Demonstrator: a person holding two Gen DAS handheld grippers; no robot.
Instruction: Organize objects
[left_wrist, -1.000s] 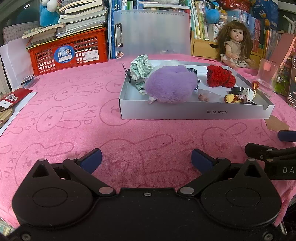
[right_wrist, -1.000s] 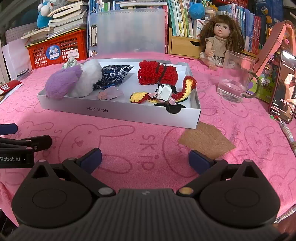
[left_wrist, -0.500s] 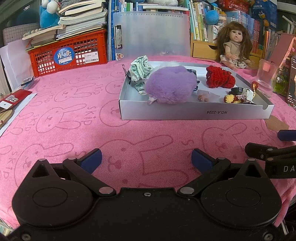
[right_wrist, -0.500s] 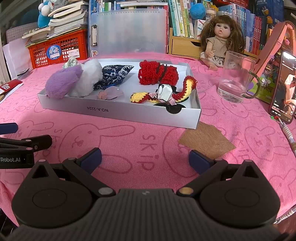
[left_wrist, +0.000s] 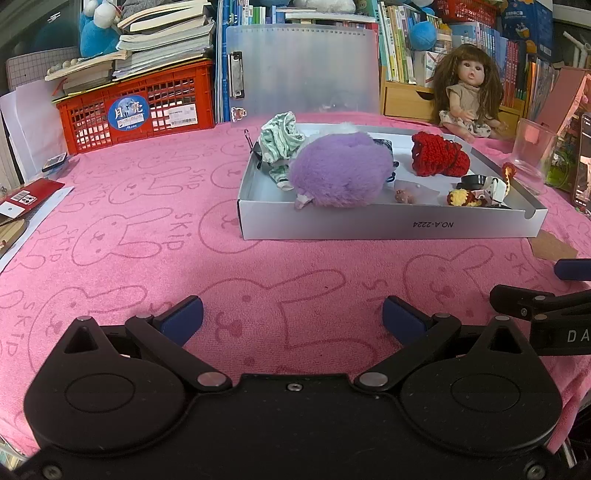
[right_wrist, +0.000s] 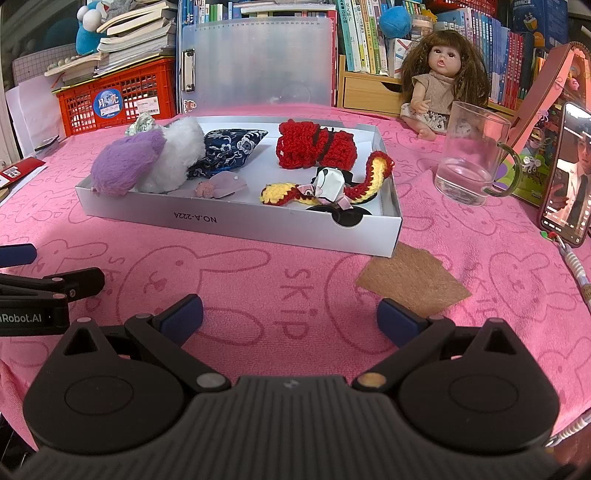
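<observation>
A shallow white box lies on the pink cloth. In it sit a purple and white plush, a dark blue patterned pouch, a red knitted piece, a red and yellow crocheted snake, a small pink flower and a green striped cloth. My left gripper hovers open over the cloth in front of the box. My right gripper is open too, nearer the box's right corner. Both hold nothing.
A brown square of card lies on the cloth by the box's near right corner. A glass mug, a phone and a doll stand at the right. A red crate and a clipboard are behind.
</observation>
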